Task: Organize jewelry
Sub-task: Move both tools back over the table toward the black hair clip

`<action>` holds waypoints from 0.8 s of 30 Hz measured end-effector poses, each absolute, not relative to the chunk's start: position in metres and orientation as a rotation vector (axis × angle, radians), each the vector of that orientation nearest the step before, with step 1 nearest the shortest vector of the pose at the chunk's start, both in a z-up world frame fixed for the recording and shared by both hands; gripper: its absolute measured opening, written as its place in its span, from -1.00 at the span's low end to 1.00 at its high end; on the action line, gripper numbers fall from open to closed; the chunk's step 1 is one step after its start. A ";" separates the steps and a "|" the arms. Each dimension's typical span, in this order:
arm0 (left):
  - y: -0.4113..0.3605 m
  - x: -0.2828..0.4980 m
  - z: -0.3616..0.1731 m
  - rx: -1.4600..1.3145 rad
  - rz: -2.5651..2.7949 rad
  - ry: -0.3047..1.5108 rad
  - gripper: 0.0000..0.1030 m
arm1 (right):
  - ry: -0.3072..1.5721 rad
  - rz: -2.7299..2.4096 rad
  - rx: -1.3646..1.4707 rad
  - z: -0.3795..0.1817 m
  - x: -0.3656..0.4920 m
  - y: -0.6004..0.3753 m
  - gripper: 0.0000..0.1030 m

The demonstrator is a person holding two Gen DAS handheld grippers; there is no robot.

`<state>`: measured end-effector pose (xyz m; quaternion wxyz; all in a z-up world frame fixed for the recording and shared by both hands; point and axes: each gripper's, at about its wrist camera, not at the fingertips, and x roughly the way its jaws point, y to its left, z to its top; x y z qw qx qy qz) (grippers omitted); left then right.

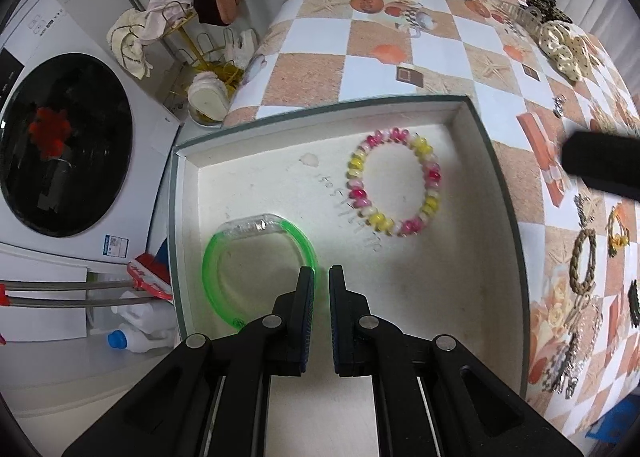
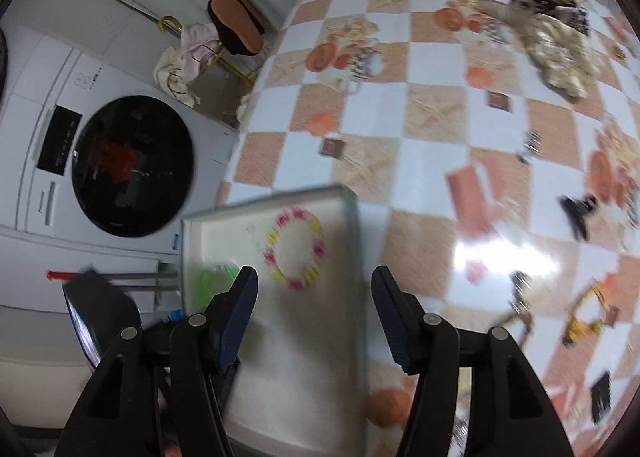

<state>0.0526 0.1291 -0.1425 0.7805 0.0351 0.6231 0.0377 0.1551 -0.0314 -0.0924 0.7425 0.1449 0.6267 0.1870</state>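
A shallow white box (image 1: 504,193) sits at the table's left edge. Inside lie a pink and yellow beaded bracelet (image 1: 434,177) and a green and clear bangle (image 1: 308,245). My left gripper (image 1: 322,277) hovers over the box floor, jaws nearly closed with a narrow gap and nothing between them; the bangle's right side passes just beside the left fingertip (image 1: 306,285). My right gripper (image 2: 314,283) is open and empty above the box (image 2: 352,241), with the beaded bracelet (image 2: 316,253) ahead of it. The right view is motion-blurred.
On the checkered tablecloth (image 1: 360,53), right of the box, lie a braided ring (image 1: 576,265), a yellow piece (image 1: 618,233), metal chains (image 1: 576,349) and hair clips and scrunchies (image 1: 560,45) at the back. A washing machine (image 1: 64,145) stands left of the table.
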 end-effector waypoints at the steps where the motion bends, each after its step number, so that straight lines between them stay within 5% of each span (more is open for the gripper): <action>1: 0.128 0.052 -0.142 0.076 0.078 1.356 -0.76 | 1.375 0.405 0.304 -0.092 0.149 -0.034 0.22; 5: 0.118 0.050 -0.142 0.104 0.057 1.395 -0.76 | 1.374 0.353 0.243 -0.087 0.123 -0.053 0.27; 7: 0.110 0.047 -0.142 0.141 0.044 1.411 -0.76 | 1.373 0.322 0.221 -0.085 0.110 -0.065 0.48; 16: 0.080 0.043 -0.133 0.199 -0.030 1.460 -0.76 | 1.374 0.206 0.185 -0.075 0.066 -0.110 0.54; 17: 0.077 0.043 -0.131 0.203 -0.038 1.463 -0.66 | 1.371 0.197 0.185 -0.073 0.064 -0.114 0.54; 18: 0.073 0.043 -0.130 0.209 -0.047 1.464 0.34 | 1.367 0.188 0.184 -0.070 0.062 -0.118 0.54; 19: 0.070 0.044 -0.128 0.220 -0.045 1.464 1.00 | 1.361 0.180 0.182 -0.067 0.060 -0.120 0.54; 24: 0.052 0.049 -0.118 0.277 -0.062 1.411 1.00 | 1.330 0.128 0.196 -0.056 0.056 -0.141 0.54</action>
